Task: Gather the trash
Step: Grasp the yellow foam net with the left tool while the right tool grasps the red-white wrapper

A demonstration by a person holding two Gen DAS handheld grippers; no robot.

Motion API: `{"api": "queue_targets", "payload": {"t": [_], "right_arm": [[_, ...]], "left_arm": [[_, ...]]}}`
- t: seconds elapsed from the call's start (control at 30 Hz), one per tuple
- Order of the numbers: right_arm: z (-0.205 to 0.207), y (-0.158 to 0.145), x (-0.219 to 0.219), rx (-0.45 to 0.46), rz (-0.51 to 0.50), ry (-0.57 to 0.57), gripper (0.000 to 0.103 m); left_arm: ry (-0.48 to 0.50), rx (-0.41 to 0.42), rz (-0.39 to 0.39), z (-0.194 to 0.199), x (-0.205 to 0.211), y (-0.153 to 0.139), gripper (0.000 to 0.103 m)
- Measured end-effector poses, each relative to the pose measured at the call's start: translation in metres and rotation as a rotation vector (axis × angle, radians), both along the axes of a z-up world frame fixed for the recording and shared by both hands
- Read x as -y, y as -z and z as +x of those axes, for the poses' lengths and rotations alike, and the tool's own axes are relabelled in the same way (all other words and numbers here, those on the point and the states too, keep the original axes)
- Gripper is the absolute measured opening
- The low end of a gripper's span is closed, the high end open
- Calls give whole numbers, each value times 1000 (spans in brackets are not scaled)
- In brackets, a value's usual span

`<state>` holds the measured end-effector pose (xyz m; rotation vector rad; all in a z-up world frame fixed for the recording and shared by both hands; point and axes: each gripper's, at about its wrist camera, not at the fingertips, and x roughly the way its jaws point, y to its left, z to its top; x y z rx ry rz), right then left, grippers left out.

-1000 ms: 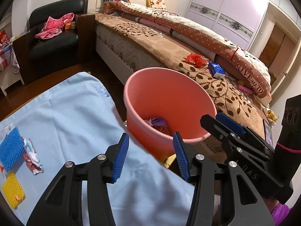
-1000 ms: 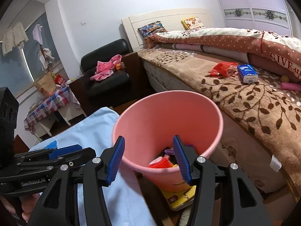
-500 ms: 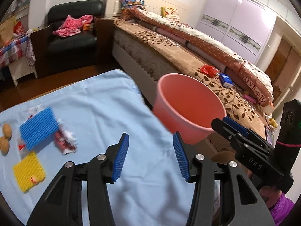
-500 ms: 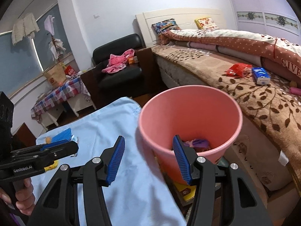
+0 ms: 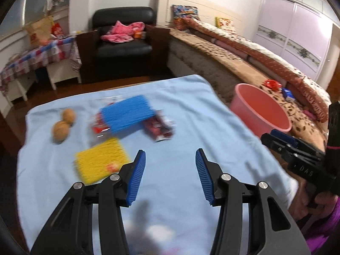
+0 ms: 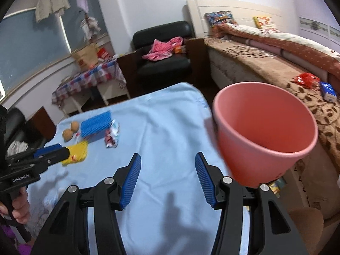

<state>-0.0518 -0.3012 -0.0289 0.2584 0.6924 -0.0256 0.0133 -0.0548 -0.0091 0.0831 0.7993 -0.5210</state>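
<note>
Fingers (image 5: 140,170) of the left gripper (image 5: 170,177) and the right gripper (image 6: 167,177) stand apart, empty, above the blue-clothed desk (image 5: 191,127) — trash ahead-left (blue foam net (image 5: 127,114), yellow foam net (image 5: 102,159), red wrapper (image 5: 158,127)); pink bin (image 6: 263,136) right of both.

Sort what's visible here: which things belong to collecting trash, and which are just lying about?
Job:
pink bin
blue foam net
yellow foam net
red wrapper

Lying about:
two walnuts
pink clothes on armchair
red packet and blue box on bed
</note>
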Motion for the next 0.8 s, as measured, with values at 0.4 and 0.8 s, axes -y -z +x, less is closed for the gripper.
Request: {"api": "queue_targets", "payload": {"t": [0.4, 0.8], "right_arm": [[17, 12, -28, -46, -40, -76, 53], [37, 19, -41, -76, -32, -116, 53]], "left_arm": [[-185, -29, 60, 22, -71, 27, 49], [-248, -124, -9, 58, -85, 54, 49]]}}
